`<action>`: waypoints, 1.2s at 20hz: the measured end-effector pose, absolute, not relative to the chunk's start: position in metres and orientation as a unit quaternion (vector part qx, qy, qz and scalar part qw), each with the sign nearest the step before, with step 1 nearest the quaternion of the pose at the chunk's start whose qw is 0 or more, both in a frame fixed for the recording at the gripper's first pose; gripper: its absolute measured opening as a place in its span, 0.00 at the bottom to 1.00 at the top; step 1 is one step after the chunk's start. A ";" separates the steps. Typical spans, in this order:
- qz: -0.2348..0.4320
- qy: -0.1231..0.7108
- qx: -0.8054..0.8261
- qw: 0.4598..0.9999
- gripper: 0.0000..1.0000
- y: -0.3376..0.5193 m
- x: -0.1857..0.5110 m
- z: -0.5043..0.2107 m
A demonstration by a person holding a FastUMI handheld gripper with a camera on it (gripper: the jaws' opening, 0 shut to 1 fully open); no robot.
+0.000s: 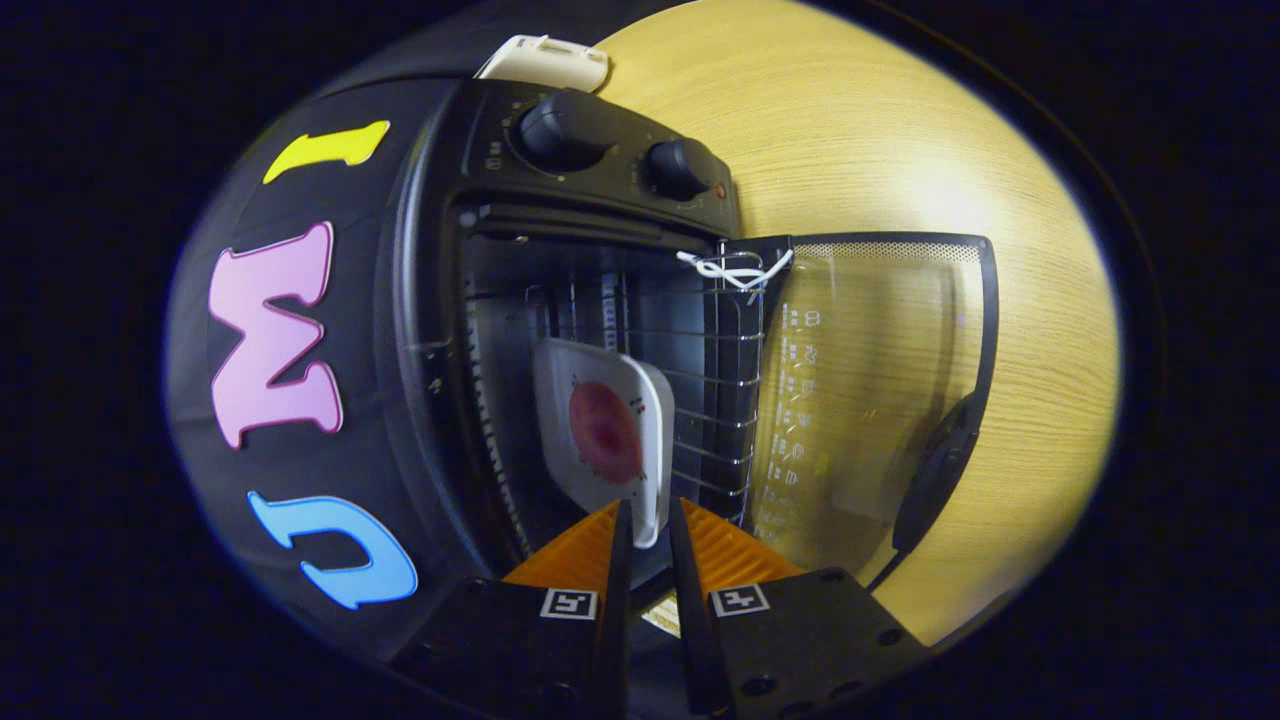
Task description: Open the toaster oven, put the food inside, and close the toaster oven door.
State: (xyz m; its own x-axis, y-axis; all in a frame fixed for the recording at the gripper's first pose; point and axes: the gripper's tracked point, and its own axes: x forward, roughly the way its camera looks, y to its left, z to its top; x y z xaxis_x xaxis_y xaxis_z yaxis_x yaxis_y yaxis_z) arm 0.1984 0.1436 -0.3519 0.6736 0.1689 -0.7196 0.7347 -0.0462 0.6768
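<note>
The black toaster oven (560, 250) is seen rotated, its wire rack (720, 390) carrying a square white plate (645, 400) of round reddish food (605, 432). The plate's edge is gripped between the narrowly parted gripper (648, 520) fingers. The glass door (870, 380) is laid open over the woodgrain tabletop (900, 130).

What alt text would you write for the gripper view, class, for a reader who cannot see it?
The gripper pinches the near edge of a white plate carrying a round red piece of food, resting on the wire rack inside an open black toaster oven. The glass door is swung fully open over a wooden table.
</note>
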 end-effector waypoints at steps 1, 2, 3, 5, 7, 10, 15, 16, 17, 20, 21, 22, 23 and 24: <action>-0.208 0.336 0.664 0.635 0.27 0.143 0.187 -0.341; -0.177 0.340 0.637 0.669 0.27 0.142 0.174 -0.328; -0.149 0.353 0.606 0.697 0.32 0.145 0.161 -0.324; -0.116 0.378 0.542 0.742 0.61 0.142 0.122 -0.325; -0.091 0.402 0.478 0.776 0.77 0.140 0.088 -0.332; -0.046 0.443 0.370 0.815 0.99 0.140 0.048 -0.349; -0.010 0.456 0.175 0.872 0.99 0.131 0.026 -0.376; -0.002 0.457 0.140 0.878 0.99 0.134 0.026 -0.382; 0.008 0.461 0.106 0.881 0.99 0.138 0.024 -0.389; 0.028 0.479 0.033 0.877 1.00 0.148 0.022 -0.413; 0.023 0.489 0.025 0.872 1.00 0.149 0.021 -0.423; 0.016 0.496 0.027 0.868 1.00 0.150 0.022 -0.432; 0.007 0.501 0.031 0.865 1.00 0.150 0.025 -0.438; 0.000 0.505 0.038 0.862 1.00 0.150 0.029 -0.444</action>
